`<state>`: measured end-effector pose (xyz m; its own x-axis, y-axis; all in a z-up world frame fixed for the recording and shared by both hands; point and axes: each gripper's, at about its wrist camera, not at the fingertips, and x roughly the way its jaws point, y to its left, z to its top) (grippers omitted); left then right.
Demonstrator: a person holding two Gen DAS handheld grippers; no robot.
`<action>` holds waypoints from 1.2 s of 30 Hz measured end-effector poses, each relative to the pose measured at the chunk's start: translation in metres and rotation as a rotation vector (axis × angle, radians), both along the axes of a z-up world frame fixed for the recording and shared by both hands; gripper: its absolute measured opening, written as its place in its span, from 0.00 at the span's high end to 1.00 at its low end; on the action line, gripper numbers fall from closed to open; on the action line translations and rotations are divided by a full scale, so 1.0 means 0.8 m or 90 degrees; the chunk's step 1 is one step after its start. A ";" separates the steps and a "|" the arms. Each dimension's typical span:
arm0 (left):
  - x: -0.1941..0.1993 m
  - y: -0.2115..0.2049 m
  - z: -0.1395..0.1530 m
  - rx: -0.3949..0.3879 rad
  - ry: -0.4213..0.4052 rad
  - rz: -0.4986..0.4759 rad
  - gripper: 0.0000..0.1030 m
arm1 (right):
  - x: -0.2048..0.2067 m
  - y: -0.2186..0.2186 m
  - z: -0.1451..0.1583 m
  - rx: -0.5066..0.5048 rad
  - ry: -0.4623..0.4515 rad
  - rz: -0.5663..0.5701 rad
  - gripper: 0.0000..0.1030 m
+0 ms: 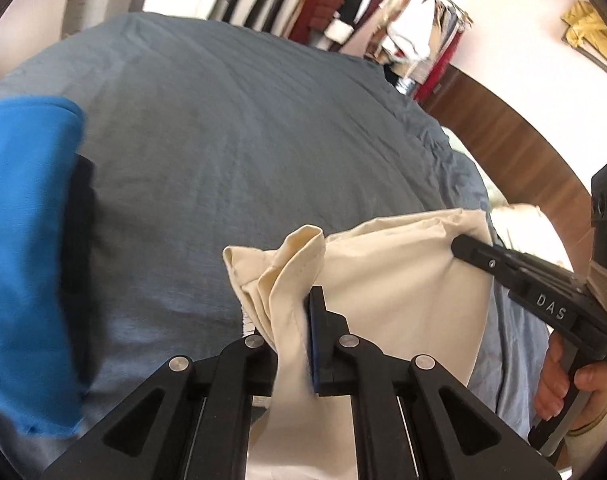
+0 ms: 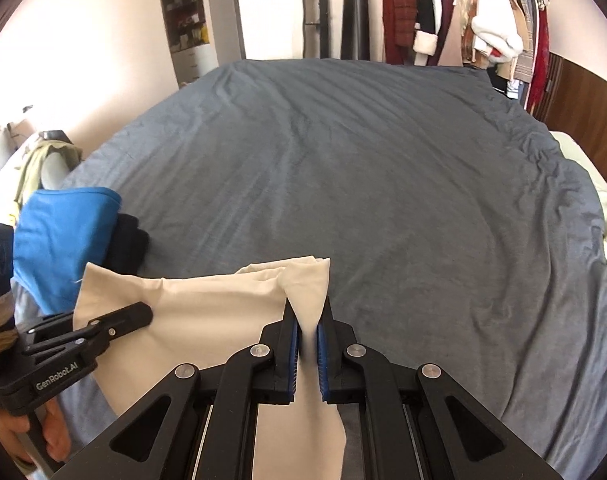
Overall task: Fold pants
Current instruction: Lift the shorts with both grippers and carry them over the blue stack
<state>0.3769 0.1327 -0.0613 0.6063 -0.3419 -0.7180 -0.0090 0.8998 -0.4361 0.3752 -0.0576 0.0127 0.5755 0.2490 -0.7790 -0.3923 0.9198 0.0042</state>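
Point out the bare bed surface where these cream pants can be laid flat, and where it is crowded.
The grey-blue bedspread lies bare from the cream pants to its far edge by the clothes rack, and rightward to its edge. It is crowded at the near left: the blue folded garment and the dark garment beside it lie there.

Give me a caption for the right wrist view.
Both grippers pinch cream pants above a grey bed.

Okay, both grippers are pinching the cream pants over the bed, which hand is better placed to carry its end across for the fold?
Probably right. The right gripper holds the cream cotton pants beside open grey bedsheet; the left gripper is crowded by the folded blue garment.
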 end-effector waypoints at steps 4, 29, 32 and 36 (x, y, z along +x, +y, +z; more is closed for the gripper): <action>0.030 -0.001 -0.032 -0.023 0.032 -0.027 0.83 | 0.010 -0.011 -0.011 -0.014 -0.002 -0.019 0.92; 0.134 -0.047 -0.126 -0.073 0.137 -0.079 0.56 | 0.084 -0.093 -0.137 -0.003 0.124 -0.119 0.92; 0.139 -0.049 -0.130 -0.092 0.147 -0.078 0.56 | 0.089 -0.103 -0.146 0.017 0.140 -0.129 0.92; 0.150 -0.055 -0.132 -0.132 0.166 -0.089 0.57 | 0.092 -0.110 -0.154 0.026 0.149 -0.141 0.92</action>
<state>0.4972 0.0885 -0.1672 0.3487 -0.5631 -0.7492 -0.0270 0.7930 -0.6086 0.4485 -0.1457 -0.1102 0.4261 0.1710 -0.8884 -0.1671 0.9799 0.1085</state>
